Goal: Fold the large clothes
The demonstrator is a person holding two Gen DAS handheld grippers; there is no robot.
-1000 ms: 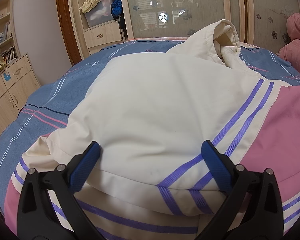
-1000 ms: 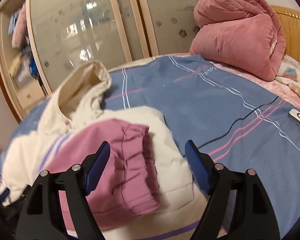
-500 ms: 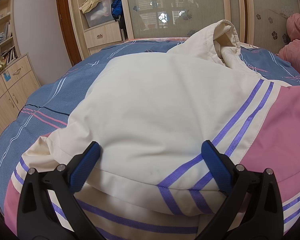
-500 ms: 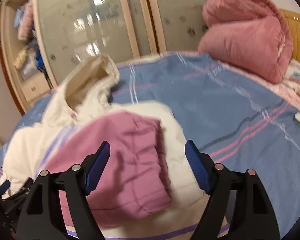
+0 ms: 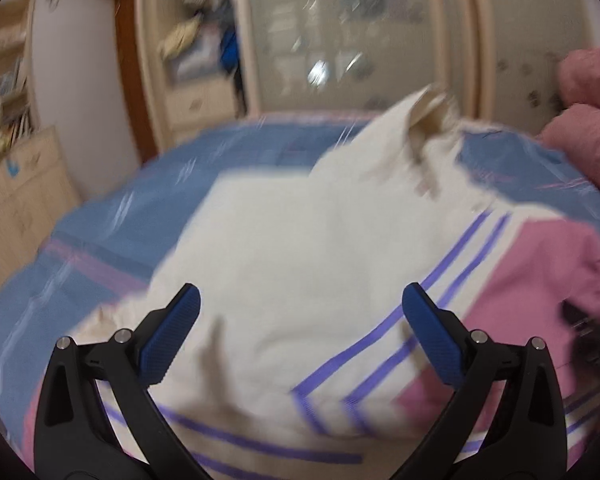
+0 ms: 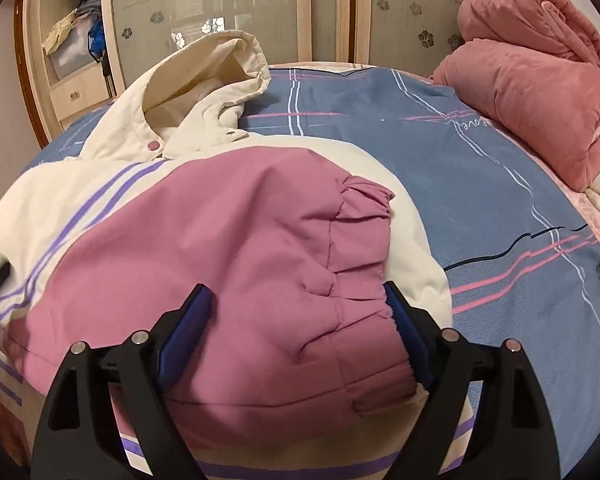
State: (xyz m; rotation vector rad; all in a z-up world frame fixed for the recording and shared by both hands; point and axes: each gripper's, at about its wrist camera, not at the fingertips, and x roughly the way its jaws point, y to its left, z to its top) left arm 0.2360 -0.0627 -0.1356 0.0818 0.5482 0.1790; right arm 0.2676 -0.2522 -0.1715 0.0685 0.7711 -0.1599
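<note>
Covering most of the bed [image 6: 480,168], the jacket [image 6: 220,240] lies flat on the blue striped sheet, hood [image 6: 204,68] toward the wardrobe [image 6: 228,4]. Right view is sharp and shows what left view can't: pink sleeve [image 6: 268,264] folded across the cream body, gathered cuff [image 6: 360,280] facing the bare side of the bed, pink snap [image 6: 153,145] under the hood, rolled pink quilt [image 6: 540,80] at the headboard end. Left view is motion-blurred; it shows the cream body [image 5: 300,248], purple stripes, and a cabinet [image 5: 24,196] beside the bed. Right gripper [image 6: 296,320] sits low over the sleeve, jaws wide, cuff between them, not pinched. Left gripper [image 5: 300,332] is above the cream panel near the hem, jaws wide, holding nothing.
</note>
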